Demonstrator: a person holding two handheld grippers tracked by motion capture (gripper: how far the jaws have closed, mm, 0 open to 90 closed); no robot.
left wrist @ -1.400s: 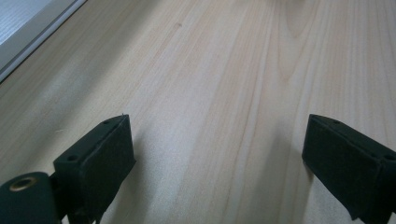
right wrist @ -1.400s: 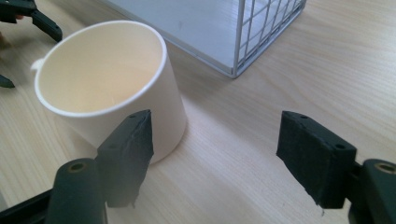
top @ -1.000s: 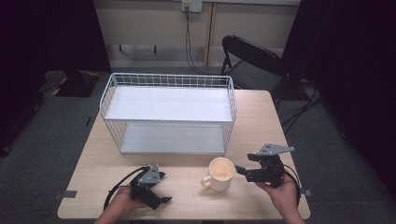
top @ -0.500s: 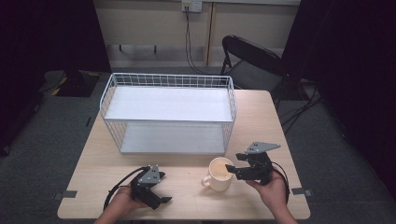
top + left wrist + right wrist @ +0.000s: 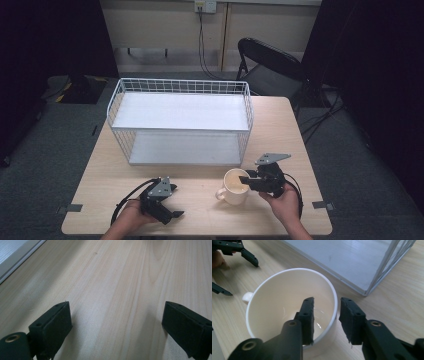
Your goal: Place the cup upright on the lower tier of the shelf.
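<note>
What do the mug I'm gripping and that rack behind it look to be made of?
The mug looks like glazed ceramic: cream, glossy, with reflections inside the bowl. The rack seems white-coated metal wire, a thin grid around smooth white shelf panels, likely painted metal or laminate. The table shows pale wood grain.

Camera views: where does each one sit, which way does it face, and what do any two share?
High view: above the table's near side, looking forward and down at the mug, wire rack, forearms, both grippers.
Left gripper view: along open jaws at bare table.
Right gripper view: jaws straddling the mug's wall, pads not yet pressing.
Shared: high and right gripper views both show mug and rack.
</note>
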